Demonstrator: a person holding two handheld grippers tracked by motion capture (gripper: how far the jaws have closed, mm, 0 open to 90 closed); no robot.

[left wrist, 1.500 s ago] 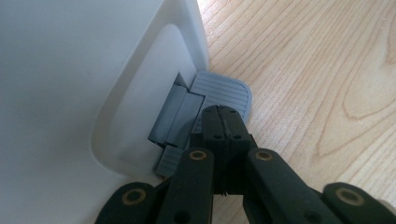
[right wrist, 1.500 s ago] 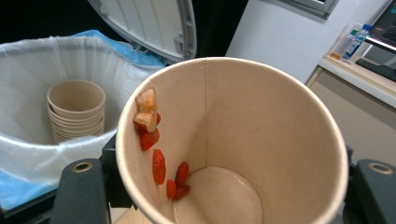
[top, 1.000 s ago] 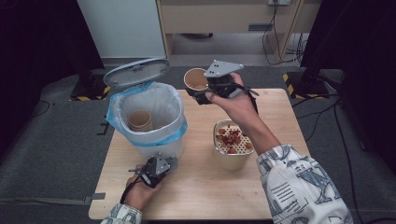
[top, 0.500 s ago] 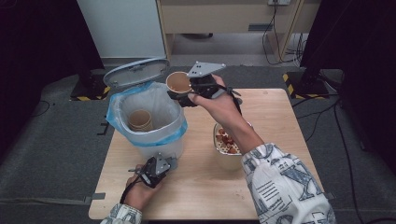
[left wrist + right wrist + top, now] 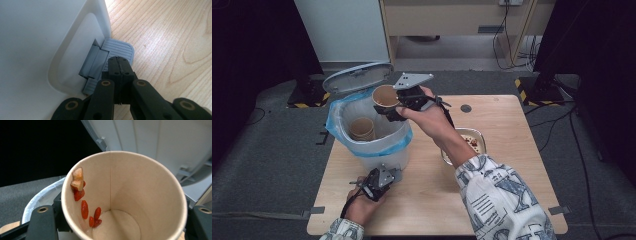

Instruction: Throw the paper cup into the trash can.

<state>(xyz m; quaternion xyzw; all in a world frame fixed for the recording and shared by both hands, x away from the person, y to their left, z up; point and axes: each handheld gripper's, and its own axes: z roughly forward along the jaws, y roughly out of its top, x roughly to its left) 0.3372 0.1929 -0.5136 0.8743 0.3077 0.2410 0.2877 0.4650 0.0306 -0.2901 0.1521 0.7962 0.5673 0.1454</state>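
Note:
My right gripper (image 5: pixel 393 107) is shut on a brown paper cup (image 5: pixel 384 97), held tilted over the rim of the white pedal bin (image 5: pixel 377 150). In the right gripper view the paper cup (image 5: pixel 125 195) has a few red food scraps (image 5: pixel 85 210) stuck to its inner wall. Another paper cup (image 5: pixel 361 128) lies inside the bin's blue liner. My left gripper (image 5: pixel 377 181) is shut, its tips pressed down on the bin's grey foot pedal (image 5: pixel 117 48), and the lid (image 5: pixel 357 76) stands up.
A metal bowl (image 5: pixel 472 142) with red food scraps sits on the wooden table (image 5: pixel 502 180) to the right of the bin, partly behind the right forearm. A cabinet (image 5: pixel 452 20) stands beyond the table's far edge.
My right gripper has carried the cup leftwards from above the bowl to over the bin's opening. The left gripper has stayed on the pedal.

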